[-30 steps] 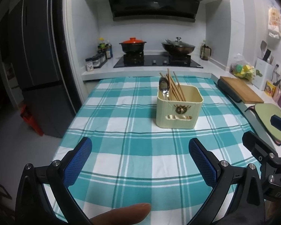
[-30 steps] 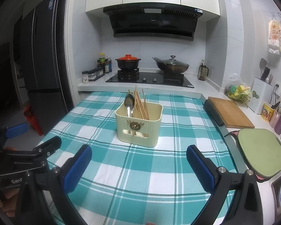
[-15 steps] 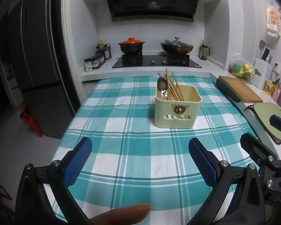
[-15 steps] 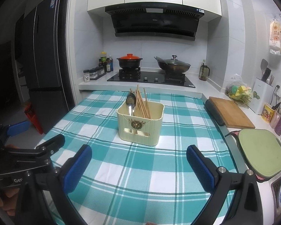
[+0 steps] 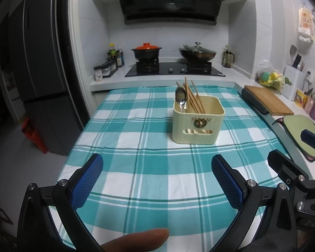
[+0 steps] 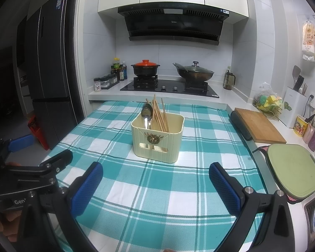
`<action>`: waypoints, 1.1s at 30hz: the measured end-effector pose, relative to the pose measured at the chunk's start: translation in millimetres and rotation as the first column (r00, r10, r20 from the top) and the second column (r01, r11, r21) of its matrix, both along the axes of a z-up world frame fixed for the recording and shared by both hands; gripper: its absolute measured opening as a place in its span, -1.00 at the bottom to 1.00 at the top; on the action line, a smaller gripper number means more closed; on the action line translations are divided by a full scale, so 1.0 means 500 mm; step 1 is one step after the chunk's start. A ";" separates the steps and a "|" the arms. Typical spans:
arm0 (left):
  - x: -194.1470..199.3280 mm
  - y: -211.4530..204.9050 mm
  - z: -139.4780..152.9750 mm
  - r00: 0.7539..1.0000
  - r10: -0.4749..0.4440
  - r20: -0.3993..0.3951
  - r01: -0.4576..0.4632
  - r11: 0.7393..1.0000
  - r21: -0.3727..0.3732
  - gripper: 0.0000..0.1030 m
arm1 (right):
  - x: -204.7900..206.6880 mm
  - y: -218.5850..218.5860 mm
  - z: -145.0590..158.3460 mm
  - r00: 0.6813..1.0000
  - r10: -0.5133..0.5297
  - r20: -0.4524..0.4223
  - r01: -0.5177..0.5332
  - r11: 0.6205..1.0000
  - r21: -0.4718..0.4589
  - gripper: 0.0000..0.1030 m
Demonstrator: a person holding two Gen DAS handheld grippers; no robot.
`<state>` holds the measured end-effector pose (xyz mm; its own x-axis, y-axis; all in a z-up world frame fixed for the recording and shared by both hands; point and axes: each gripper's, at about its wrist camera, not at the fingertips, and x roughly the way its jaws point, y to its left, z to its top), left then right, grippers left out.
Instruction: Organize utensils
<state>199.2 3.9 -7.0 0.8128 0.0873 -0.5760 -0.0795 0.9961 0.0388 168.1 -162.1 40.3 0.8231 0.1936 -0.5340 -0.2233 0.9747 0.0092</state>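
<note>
utensil holder (image 5: 198,121) stands on the teal checked surface (image 5: 136,168), holding one spoon (image 5: 180,98) and several chopsticks (image 5: 194,98). two pots (image 5: 147,51) sit on the stove behind. both grippers' jaws, left (image 5: 157,183) and right (image 6: 156,185), are apart and hold nothing.

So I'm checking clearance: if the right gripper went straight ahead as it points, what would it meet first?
Probably the cream utensil holder; the right gripper is open, with only checkered tablecloth between, though depth is unclear.
</note>
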 end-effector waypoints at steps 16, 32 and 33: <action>-0.001 -0.006 0.007 1.000 -0.004 0.005 0.004 1.000 -0.002 0.99 | -0.002 0.001 0.000 1.000 0.000 0.002 0.000 1.000 -0.001 0.99; -0.002 -0.009 0.010 1.000 -0.009 0.007 0.009 1.000 -0.004 0.99 | -0.004 0.002 -0.001 1.000 0.000 0.002 0.000 1.000 0.000 0.99; -0.002 -0.008 0.009 1.000 -0.009 0.006 0.009 1.000 -0.004 0.99 | -0.003 0.001 -0.001 1.000 0.000 0.002 0.000 1.000 0.000 0.99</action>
